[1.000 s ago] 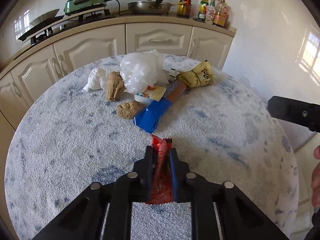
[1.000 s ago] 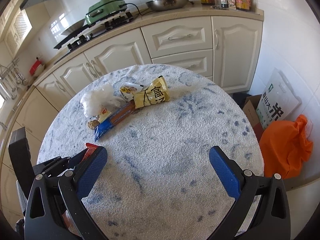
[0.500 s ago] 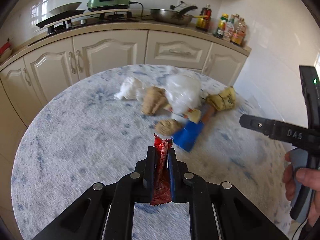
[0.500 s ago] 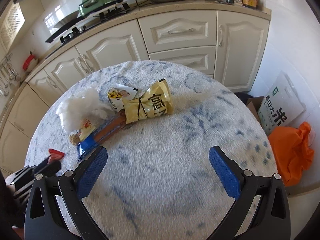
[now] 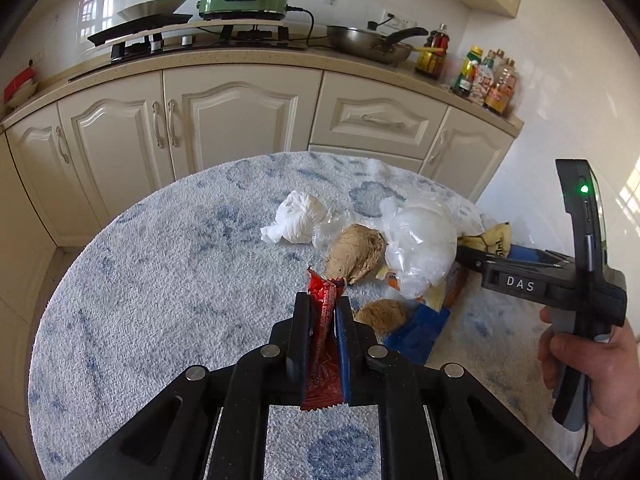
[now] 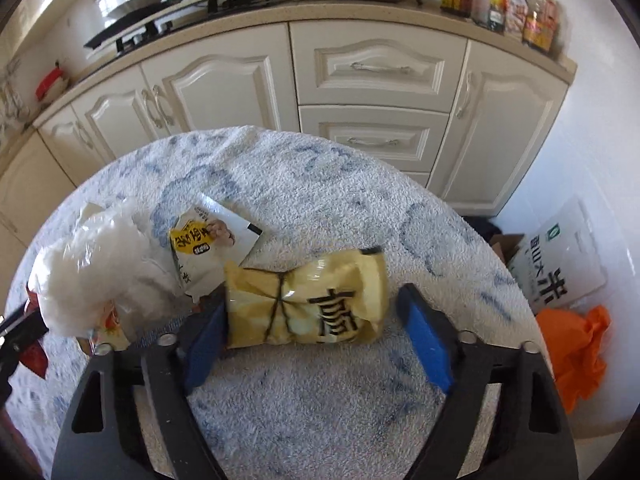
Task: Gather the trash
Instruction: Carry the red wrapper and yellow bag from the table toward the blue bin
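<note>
Trash lies heaped on my round table (image 5: 168,280) with its blue-flecked white cloth, cream kitchen cabinets (image 5: 240,116) behind. My left gripper (image 5: 322,312) pinches a red wrapper (image 5: 324,344); my right gripper (image 6: 312,332) gapes around the yellow snack bag (image 6: 308,304).

right tool (image 6: 312,328) moved forward over the table, open fingers now flanking yellow packet (image 6: 308,304)

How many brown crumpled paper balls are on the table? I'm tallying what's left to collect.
2. One brown ball lies against the clear plastic bag; a smaller one sits beside the blue wrapper. More may be hidden under the pile.
</note>
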`<action>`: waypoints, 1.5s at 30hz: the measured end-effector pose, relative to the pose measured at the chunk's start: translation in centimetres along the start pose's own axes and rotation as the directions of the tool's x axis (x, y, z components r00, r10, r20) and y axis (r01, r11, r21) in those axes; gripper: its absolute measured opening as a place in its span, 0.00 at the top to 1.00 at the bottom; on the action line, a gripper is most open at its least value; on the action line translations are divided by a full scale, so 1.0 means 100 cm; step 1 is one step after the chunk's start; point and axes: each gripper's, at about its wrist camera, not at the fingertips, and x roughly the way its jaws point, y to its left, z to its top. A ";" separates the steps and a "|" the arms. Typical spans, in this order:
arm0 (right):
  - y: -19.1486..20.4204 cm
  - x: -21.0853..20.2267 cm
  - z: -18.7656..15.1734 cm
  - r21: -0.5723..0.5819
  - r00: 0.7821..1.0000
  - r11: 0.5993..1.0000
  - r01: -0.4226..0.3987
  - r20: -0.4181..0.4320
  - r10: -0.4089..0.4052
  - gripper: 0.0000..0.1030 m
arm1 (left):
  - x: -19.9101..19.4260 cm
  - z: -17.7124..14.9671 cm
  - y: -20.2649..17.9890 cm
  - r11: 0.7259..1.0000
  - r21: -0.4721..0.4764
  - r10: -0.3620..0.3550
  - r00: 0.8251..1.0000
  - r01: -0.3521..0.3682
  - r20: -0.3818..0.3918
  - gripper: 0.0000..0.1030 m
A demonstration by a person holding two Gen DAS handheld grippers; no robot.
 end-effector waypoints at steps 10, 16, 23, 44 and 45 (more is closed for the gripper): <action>-0.021 -0.041 -0.043 0.076 0.997 0.995 -0.071 0.012 0.070 0.35 | -0.023 -0.021 -0.014 0.999 -0.001 -0.032 0.999 0.032 0.007 0.92; -0.027 -0.082 -0.080 0.111 0.995 0.989 -0.096 0.023 0.094 0.35 | -0.048 -0.038 -0.033 0.997 0.031 -0.066 0.998 0.066 0.014 0.92; -0.034 -0.126 -0.104 0.148 0.989 0.979 -0.139 0.074 0.129 0.35 | -0.081 -0.055 -0.057 0.993 0.066 -0.096 0.995 0.094 0.034 0.92; -0.110 -0.234 -0.149 0.239 0.964 0.962 -0.135 0.256 0.072 0.35 | -0.165 -0.071 -0.190 0.938 0.271 -0.244 0.967 0.217 0.070 0.92; -0.118 -0.240 -0.153 0.252 0.964 0.960 -0.122 0.261 0.054 0.35 | -0.165 -0.072 -0.199 0.932 0.283 -0.256 0.965 0.228 0.066 0.92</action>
